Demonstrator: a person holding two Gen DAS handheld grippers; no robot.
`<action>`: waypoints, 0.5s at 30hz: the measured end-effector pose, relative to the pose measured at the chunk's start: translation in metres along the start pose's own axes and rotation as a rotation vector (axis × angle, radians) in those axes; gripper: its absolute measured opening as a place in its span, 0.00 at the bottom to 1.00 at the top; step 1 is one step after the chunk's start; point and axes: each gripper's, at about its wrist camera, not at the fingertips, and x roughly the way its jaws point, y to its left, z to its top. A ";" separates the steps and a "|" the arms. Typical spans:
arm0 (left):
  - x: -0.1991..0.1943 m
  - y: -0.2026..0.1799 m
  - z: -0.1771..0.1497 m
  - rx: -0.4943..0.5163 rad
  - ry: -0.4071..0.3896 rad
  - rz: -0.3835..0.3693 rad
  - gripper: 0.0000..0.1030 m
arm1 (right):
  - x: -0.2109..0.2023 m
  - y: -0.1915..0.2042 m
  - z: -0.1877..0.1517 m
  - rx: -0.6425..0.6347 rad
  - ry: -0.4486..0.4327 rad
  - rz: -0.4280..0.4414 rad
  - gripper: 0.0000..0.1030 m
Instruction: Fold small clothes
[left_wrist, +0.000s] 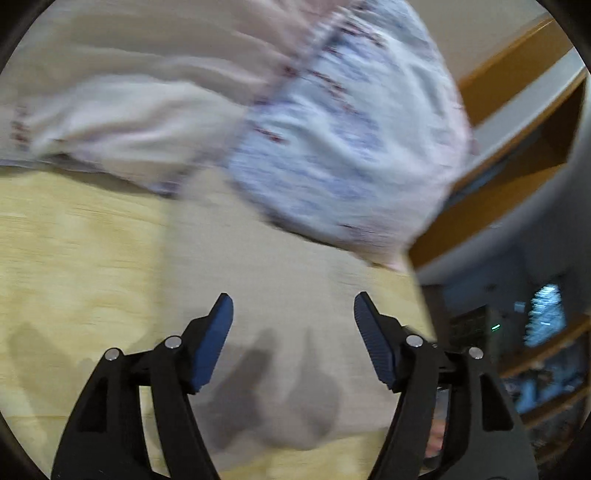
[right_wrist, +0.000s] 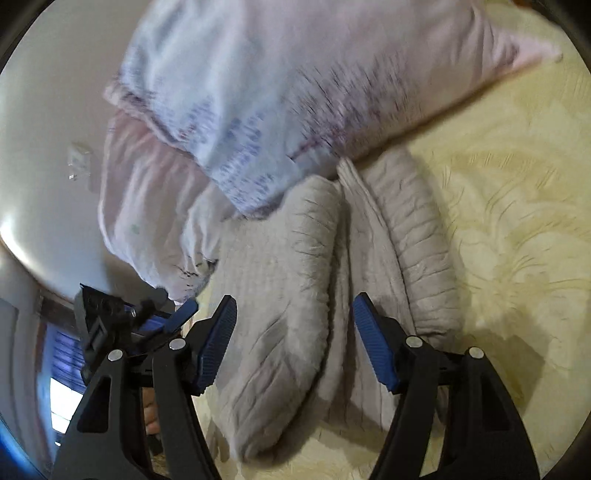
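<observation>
A grey ribbed knit garment (right_wrist: 295, 288) lies folded in long rolls on the cream bedspread (right_wrist: 517, 221). My right gripper (right_wrist: 294, 308) is open and empty, hovering just above the garment with a finger on either side of its middle fold. In the blurred left wrist view the same grey garment (left_wrist: 280, 295) lies flat ahead. My left gripper (left_wrist: 293, 308) is open and empty above it. The left gripper also shows at the lower left of the right wrist view (right_wrist: 147, 321).
Pale pink and blue patterned pillows (right_wrist: 295, 92) lie behind the garment, also seen in the left wrist view (left_wrist: 343, 140). A wooden headboard or shelf (left_wrist: 517, 147) stands at the right of the bed. A white wall (right_wrist: 48, 129) is to the left.
</observation>
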 end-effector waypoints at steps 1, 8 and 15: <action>0.000 0.009 -0.001 -0.006 0.004 0.034 0.67 | 0.005 -0.002 0.001 0.015 0.016 -0.001 0.57; 0.022 0.042 -0.013 -0.063 0.092 0.094 0.69 | 0.027 -0.002 0.005 0.027 0.019 -0.029 0.38; 0.018 0.047 -0.016 -0.045 0.091 0.061 0.75 | 0.009 0.021 0.007 -0.099 -0.115 -0.062 0.15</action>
